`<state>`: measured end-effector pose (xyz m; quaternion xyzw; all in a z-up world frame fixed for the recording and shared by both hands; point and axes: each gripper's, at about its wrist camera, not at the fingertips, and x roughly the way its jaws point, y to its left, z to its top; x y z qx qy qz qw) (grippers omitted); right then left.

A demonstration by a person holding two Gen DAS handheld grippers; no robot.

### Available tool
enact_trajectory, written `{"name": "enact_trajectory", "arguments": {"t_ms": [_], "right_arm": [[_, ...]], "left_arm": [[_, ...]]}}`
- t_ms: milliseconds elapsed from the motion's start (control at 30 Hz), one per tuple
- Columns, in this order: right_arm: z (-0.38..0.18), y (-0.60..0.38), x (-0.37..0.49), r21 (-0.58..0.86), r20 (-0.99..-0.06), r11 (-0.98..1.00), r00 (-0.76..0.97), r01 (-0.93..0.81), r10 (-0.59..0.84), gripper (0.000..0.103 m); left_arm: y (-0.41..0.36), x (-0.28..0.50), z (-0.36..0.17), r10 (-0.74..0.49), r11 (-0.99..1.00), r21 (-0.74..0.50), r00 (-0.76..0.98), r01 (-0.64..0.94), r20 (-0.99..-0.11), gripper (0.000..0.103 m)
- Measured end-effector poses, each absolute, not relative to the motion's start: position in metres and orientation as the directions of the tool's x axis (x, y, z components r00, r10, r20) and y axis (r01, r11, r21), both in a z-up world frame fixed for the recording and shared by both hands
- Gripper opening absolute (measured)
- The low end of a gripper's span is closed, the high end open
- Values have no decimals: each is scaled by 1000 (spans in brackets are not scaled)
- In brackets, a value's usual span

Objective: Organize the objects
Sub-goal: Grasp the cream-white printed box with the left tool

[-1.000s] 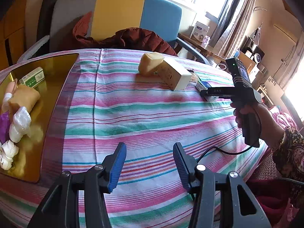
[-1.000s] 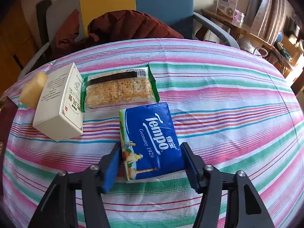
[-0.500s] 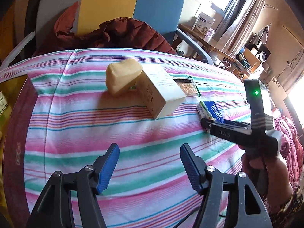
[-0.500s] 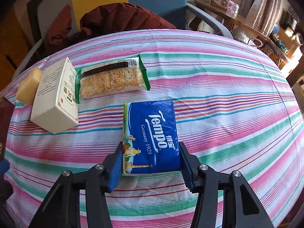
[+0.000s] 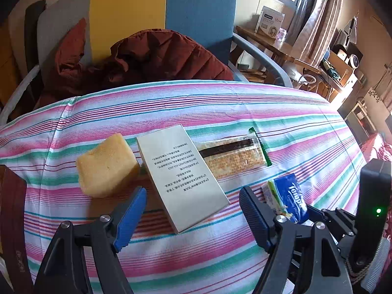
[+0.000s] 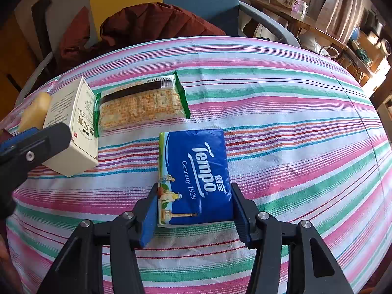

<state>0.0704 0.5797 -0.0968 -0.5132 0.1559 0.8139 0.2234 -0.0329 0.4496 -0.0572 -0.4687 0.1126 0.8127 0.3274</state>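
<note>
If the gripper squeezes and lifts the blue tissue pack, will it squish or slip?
Probably squishes a bit: the tissue pack is a soft plastic-wrapped packet, and the right gripper pads press both sides. Its glossy wrap may be slippery. It looks small and flat, so likely light.

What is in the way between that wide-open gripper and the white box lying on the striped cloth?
Nothing visible. The left gripper has just been opening, its jaws empty, and the white box lies right ahead. The yellow sponge and cracker packet crowd its sides.
</note>
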Motion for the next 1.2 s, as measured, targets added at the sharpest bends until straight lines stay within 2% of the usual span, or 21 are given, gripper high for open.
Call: {"name": "enact_trajectory", "arguments": {"t_ms": [67,133,233,500,867,900,933,1000,1067,1100,1200], "right_arm": [[-97,581,70,26,-905,-852,-375,-523,202,55],[-97,581,70,26,-905,-852,-375,-523,202,55],[-96,581,69,28,-905,-852,-374,-523,200,55],[-96,580,69,27,-907,-851,-371,-524,200,55],[-97,580,70,37,-904,-852,-381,-522,193,57],[-97,580,71,40,-904,-851,-381,-524,193,57],[-97,581,71,44,-904,-848,-382,-528,191,58],[-97,581,71,44,-905,-847,-381,-529,191,58],[-97,581,72,41,-905,-849,-379,-527,192,57],[-96,581,72,33,-904,-848,-378,-528,200,54],[-95,582,73,51,-898,-843,-393,-536,196,53]], "left_arm": [[447,-37,-65,429,-762,-140,-331,-632,-841,77],[438,-40,-73,487,-744,-223,-281,-630,-827,67],[420,-36,-79,539,-725,-282,-263,-628,-800,62],[380,-8,-70,555,-678,-250,-258,-691,-791,57],[406,-25,-84,475,-728,-160,-323,-666,-818,61],[404,-27,-86,491,-727,-176,-322,-664,-810,61],[401,-29,-89,498,-729,-189,-320,-658,-806,56],[392,-27,-95,507,-731,-185,-341,-657,-792,55],[389,-16,-98,490,-717,-105,-390,-689,-780,53],[388,-12,-98,484,-711,-83,-401,-698,-778,53],[380,-10,-98,499,-713,-108,-393,-693,-772,53]]}}
